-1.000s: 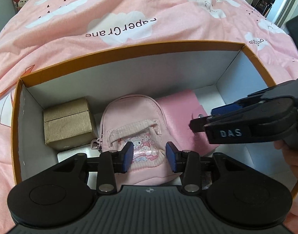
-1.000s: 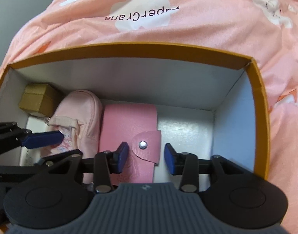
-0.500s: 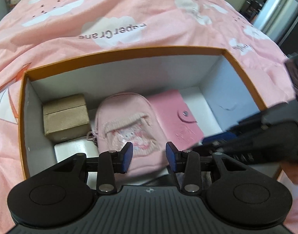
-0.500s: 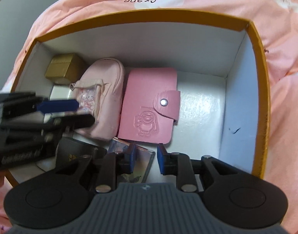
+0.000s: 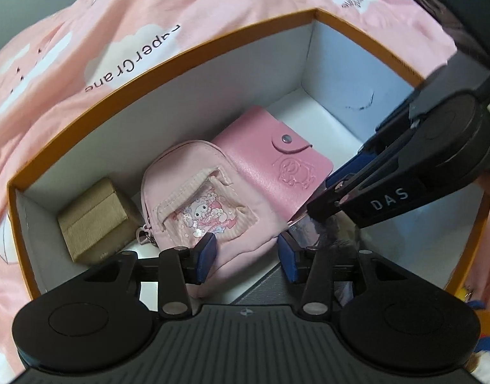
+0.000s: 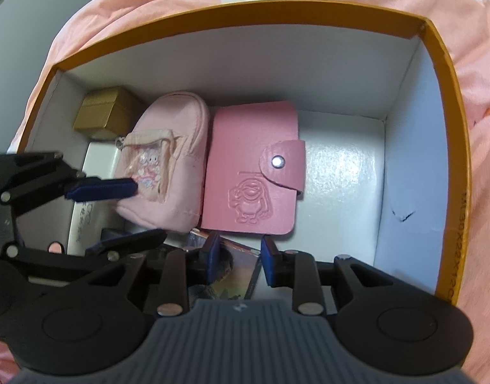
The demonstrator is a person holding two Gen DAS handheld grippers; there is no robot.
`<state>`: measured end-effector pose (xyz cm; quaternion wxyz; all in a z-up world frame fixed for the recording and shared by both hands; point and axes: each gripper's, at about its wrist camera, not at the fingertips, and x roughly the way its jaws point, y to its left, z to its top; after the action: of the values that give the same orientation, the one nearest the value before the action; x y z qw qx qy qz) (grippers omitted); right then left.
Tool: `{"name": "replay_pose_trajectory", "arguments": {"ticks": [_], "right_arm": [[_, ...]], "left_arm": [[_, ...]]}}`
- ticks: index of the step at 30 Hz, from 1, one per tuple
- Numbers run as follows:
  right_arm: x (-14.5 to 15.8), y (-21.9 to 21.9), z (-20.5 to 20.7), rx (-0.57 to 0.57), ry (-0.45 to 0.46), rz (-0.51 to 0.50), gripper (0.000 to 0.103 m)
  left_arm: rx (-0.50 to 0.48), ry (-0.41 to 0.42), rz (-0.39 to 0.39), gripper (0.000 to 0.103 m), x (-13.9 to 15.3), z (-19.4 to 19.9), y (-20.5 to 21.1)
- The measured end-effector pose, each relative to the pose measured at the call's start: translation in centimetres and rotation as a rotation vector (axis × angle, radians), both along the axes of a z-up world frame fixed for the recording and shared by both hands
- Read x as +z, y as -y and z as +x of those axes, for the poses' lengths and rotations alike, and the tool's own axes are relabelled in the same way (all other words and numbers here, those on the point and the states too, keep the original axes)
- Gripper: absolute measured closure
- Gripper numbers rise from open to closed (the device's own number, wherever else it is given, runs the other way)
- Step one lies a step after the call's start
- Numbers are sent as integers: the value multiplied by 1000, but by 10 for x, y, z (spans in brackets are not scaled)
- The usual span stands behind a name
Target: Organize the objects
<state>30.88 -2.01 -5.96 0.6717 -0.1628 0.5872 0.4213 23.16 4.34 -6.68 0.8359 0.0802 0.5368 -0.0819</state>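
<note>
Bedding, pink with white clouds and lettering, is lying under and around everything you are working on. Sitting on it is the box, orange outside and white inside, open at the top.

Inside the box, the pouch, a pale pink zip bag with a cartoon window, is lying near the middle, touching the wallet on its right. The wallet is lying flat with its snap tab shut and an embossed figure facing up. To the left of the pouch, the gold case is sitting in the far left corner. A white carton is lying in front of the gold case, partly hidden by your left tool.

Your left claw is hovering with its jaws standing wide apart over the near end of the pouch, gripping nothing; seen from the right camera, one blue pad is lying against the pouch's window.

Your right claw is reaching down at the near edge of the wallet with its jaws narrowed around a glossy card, though you cannot tell whether the pads are actually pinching it. From the left camera, the card's shiny edge is showing just under the right claw's tip.
</note>
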Motion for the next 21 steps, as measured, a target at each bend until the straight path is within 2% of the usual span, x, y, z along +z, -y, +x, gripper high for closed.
{"name": "replay_pose_trajectory", "arguments": {"ticks": [11, 15, 21], "right_arm": [[1, -4, -8, 120, 26, -11, 75], [0, -8, -8, 124, 15, -7, 74], [-1, -2, 1, 61, -30, 12, 74]], "left_arm": [[65, 15, -55, 52, 2, 4, -13], [66, 4, -72, 52, 2, 5, -17], [70, 18, -89, 50, 5, -2, -15]]}}
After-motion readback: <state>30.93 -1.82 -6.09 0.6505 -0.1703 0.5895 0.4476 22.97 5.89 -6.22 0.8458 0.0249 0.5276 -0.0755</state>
